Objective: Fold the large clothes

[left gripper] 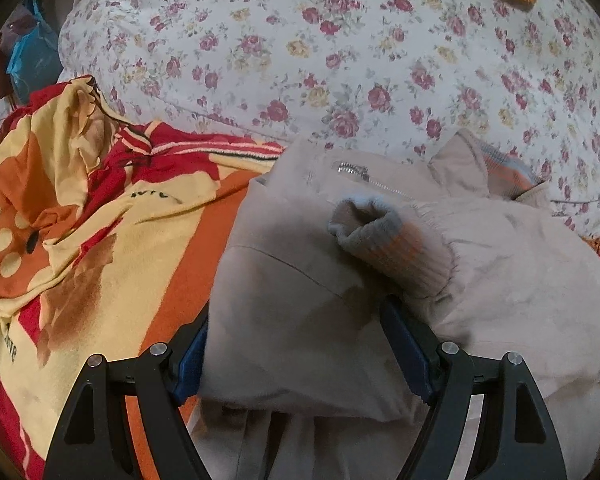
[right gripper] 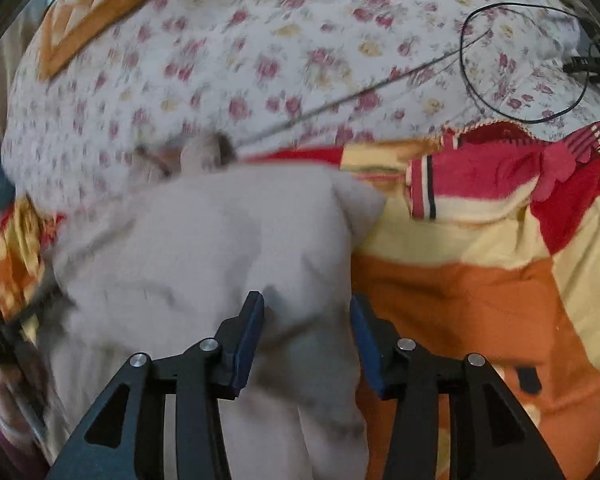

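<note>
Jacket [left gripper: 300,280], soft and bulky at lower centre, suits gripping by its ribbed cuff [left gripper: 384,240]; left gripper [left gripper: 296,344] wide astride a fold, right gripper [right gripper: 306,340] half-open, holding nothing.

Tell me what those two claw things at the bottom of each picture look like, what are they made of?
Both look alike. The left gripper and the right gripper each have two black, matte, angular arms with triangular cut-outs, seemingly plastic, joined by round silver pins. Each arm ends in a flat dark blue finger like a slim rectangular paddle. No cables, markings, hands or sleeves show on either one.
</note>
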`<action>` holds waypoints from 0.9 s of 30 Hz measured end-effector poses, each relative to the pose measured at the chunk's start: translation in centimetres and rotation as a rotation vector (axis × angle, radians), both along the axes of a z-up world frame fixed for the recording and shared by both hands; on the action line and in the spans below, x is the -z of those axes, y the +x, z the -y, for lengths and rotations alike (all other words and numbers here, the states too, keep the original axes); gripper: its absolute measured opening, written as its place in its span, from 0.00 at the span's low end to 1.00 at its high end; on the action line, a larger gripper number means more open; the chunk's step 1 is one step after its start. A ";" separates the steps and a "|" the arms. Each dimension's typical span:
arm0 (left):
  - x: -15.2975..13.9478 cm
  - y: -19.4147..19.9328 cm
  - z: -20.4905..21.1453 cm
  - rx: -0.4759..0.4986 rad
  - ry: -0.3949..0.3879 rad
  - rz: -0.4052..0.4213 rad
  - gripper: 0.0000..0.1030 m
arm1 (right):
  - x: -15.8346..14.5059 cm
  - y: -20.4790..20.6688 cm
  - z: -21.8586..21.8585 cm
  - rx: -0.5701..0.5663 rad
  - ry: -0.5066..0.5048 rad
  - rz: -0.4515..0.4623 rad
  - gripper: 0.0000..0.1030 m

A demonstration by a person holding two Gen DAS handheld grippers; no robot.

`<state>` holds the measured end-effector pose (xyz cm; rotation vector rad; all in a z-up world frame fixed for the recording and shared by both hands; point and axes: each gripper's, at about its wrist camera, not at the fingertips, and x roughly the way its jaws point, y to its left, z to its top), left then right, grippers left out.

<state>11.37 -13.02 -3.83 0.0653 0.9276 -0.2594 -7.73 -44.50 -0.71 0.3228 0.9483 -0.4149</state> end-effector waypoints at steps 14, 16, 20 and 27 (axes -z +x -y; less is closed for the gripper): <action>-0.7 -0.2 -0.8 0.001 -0.075 -0.003 0.79 | -2.4 -2.9 -1.5 -0.024 -0.001 0.089 0.50; -0.7 0.2 -1.0 -0.006 -0.106 -0.016 0.80 | -3.2 -1.9 -2.9 -0.090 -0.018 0.108 0.56; -0.4 1.6 -1.1 -0.034 -0.136 -0.042 0.80 | -3.9 -1.1 -4.5 -0.136 -0.108 0.095 0.60; -0.2 3.2 -0.1 -0.012 -0.180 -0.036 0.46 | -3.2 -3.3 -1.3 0.012 -0.042 0.099 0.59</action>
